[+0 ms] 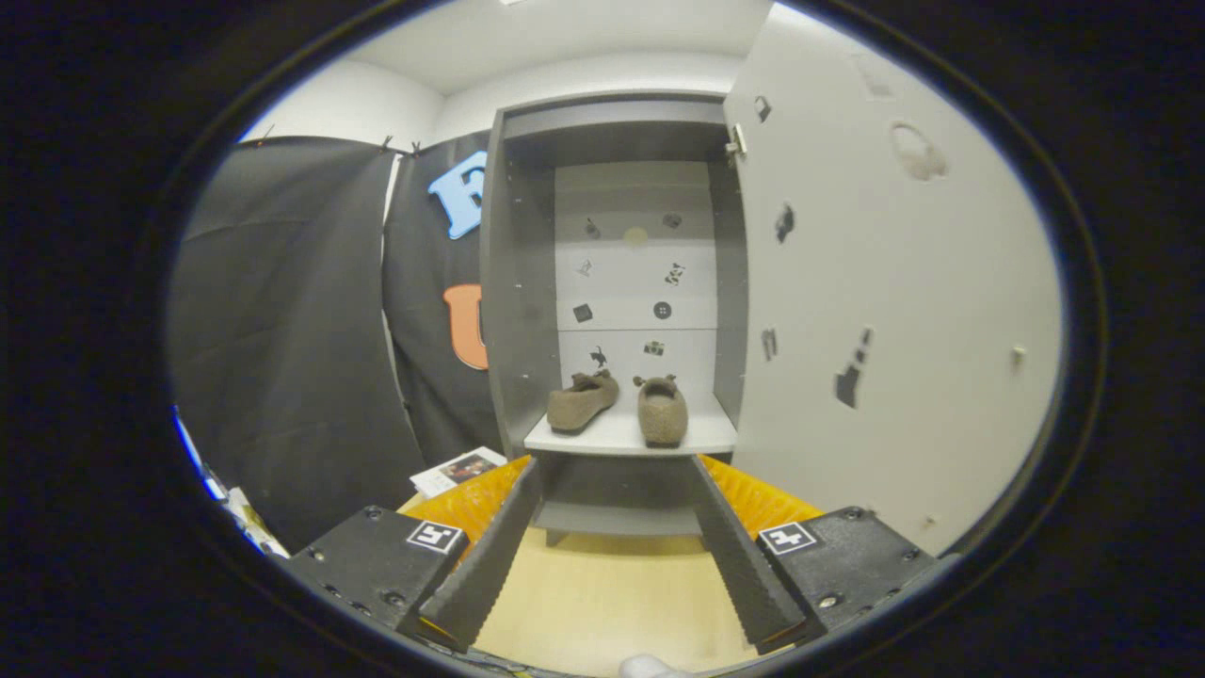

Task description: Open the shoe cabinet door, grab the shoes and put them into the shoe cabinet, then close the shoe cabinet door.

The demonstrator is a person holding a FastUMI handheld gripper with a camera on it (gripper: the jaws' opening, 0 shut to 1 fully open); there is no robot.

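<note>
The grey shoe cabinet (516,282) stands straight ahead, beyond the fingers. Its white door (894,311) is swung wide open to the right, with small dark stickers on its inner face. Two brown fuzzy shoes rest on the white shelf (715,435) inside: the left shoe (581,401) lies turned sideways, the right shoe (662,411) points its heel toward me. My gripper (617,468) is open, its two black ribbed fingers (490,556) spread wide with nothing between them, well short of the shelf.
Black cloth walls hang left of the cabinet. A booklet (457,470) lies on the pale wooden floor (612,593) near the cabinet's left foot. The cabinet's back panel carries several small stickers. The door's hinge edge sits close to the right finger's line.
</note>
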